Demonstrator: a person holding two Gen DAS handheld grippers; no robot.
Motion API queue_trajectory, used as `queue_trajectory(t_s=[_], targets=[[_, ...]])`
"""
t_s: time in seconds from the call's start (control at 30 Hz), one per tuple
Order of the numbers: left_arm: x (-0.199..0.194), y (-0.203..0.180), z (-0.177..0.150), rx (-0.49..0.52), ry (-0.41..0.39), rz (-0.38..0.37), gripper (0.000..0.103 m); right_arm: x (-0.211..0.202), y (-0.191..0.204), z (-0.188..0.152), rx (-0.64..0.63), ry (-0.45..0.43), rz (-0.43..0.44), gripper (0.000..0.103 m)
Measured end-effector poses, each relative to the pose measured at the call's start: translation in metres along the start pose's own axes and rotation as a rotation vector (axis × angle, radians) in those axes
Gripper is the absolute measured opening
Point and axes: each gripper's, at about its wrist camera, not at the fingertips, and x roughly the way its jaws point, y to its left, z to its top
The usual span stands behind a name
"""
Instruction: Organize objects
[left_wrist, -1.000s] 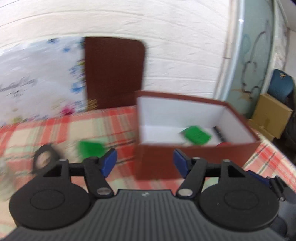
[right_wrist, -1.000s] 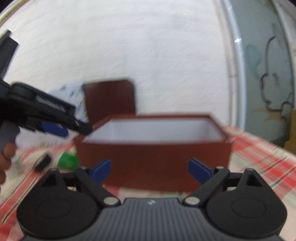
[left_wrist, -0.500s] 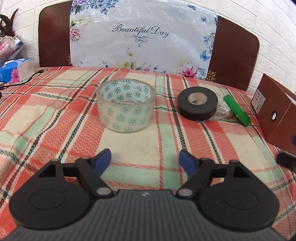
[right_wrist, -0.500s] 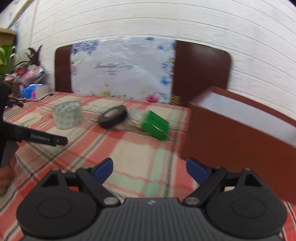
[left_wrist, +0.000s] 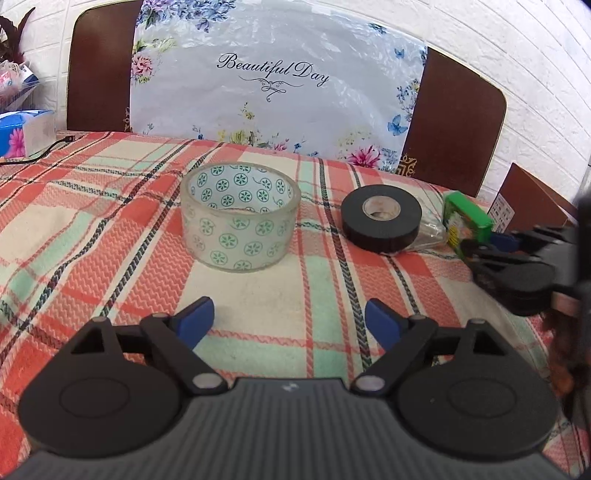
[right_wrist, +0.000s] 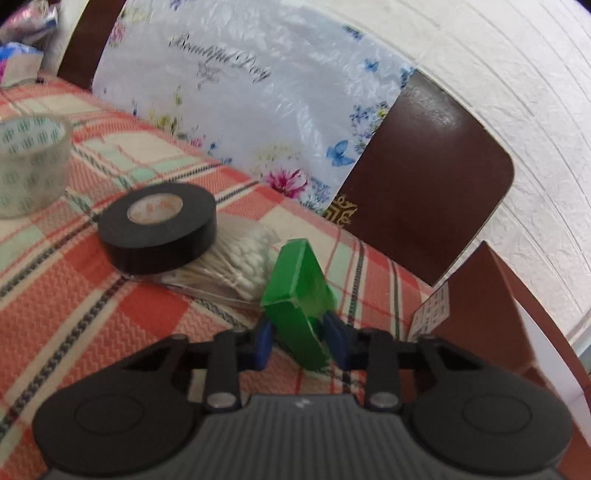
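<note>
Since a second back both my cameras have swung off the brown box and onto the checked cloth, and the right jaws have just snapped in from wide apart onto the green box, while the left jaws have just been opening further with nothing between them.

Left wrist view: my left gripper sits at lower centre, blue pads spread wide over bare tablecloth. Just above it, centre frame, the clear patterned tape roll stands flat on the cloth. To its right lies the black tape roll, resting partly on a clear packet. At the right edge I see the green box with the right gripper's blurred black linkage up against it, and the brown box behind.

Right wrist view: my right gripper at lower centre has both blue pads pressed on the green box, which stands tilted on edge. Left of it, the cotton swab packet lies under the black tape roll. The clear tape roll is at the left edge, the brown box at right.
</note>
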Motion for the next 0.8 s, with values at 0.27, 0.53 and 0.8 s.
queue_trajectory(t_s=[0.27,0.53,0.8], targets=[[0.001,-0.002,0.000,0.014,0.009,0.001,0.092,-0.095,-0.112,-0.066,0.661,0.064,0.551,0.036],[-0.011,-0.024,0.008,-0.023,0.103,-0.153,0.086,-0.132,-0.120,-0.134,0.518,0.128,0.277,0.061],[0.000,-0.111,0.003,0.022,0.315,-0.374,0.081,-0.132,-0.091,-0.110,0.345,0.034,0.334,0.082]])
